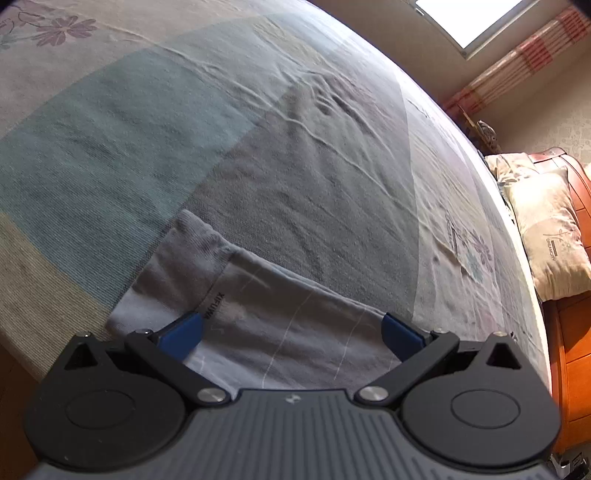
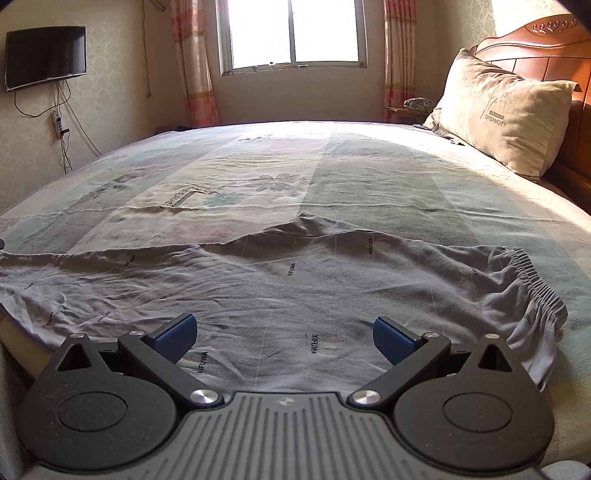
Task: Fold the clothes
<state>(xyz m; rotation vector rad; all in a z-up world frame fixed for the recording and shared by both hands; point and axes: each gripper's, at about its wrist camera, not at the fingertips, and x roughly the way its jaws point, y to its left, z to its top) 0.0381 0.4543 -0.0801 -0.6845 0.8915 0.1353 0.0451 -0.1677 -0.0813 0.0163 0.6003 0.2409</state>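
A pair of light grey trousers with small printed letters lies spread flat along the near edge of the bed. Its elastic waistband is at the right, the legs run off to the left. My right gripper hovers open just above the cloth near the waist, with nothing between its blue fingertips. In the left wrist view the cuff end of a trouser leg lies under my left gripper, which is also open and holds nothing.
The bed sheet is patterned in green, grey and cream patches. A pillow leans on the wooden headboard at the right. A window and a wall television lie beyond the bed.
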